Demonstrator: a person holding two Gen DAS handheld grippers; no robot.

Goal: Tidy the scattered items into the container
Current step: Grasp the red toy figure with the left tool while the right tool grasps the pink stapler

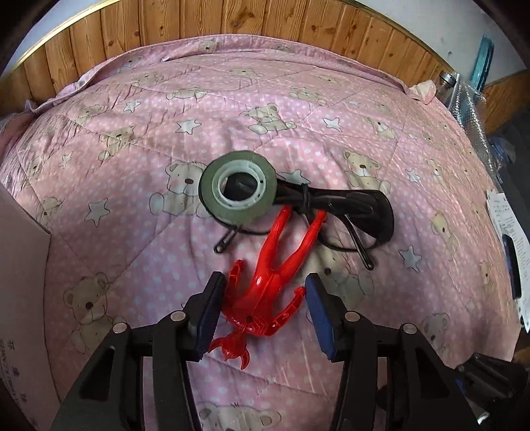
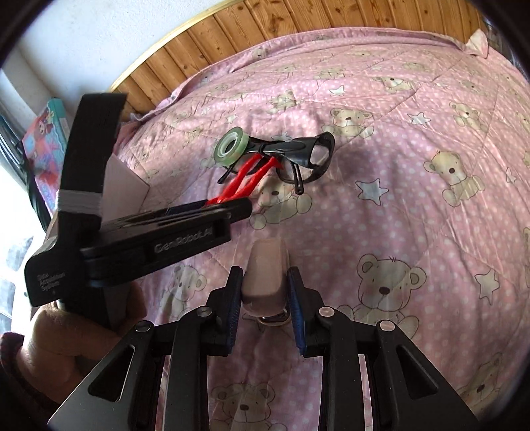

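Note:
A red plastic figure (image 1: 268,265) lies on the pink bear-print quilt (image 1: 132,232), its legs pointing away toward a green tape roll (image 1: 237,189) and black glasses (image 1: 351,205). My left gripper (image 1: 263,281) is open, with one finger on each side of the figure's torso. In the right wrist view my right gripper (image 2: 265,275) is shut on a pale pink oblong block (image 2: 265,265) with a metal ring at its near end. The left gripper (image 2: 232,205) shows there from the side, red legs (image 2: 245,179) sticking out past it. A pale box (image 1: 20,265) stands at the left.
The box corner (image 2: 127,175) shows behind the left gripper, held by a hand (image 2: 76,335). A wood-panel wall (image 1: 232,20) runs behind the bed. A bottle (image 1: 447,86) and papers (image 1: 510,225) sit off the bed's right side. Open quilt (image 2: 414,199) lies to the right.

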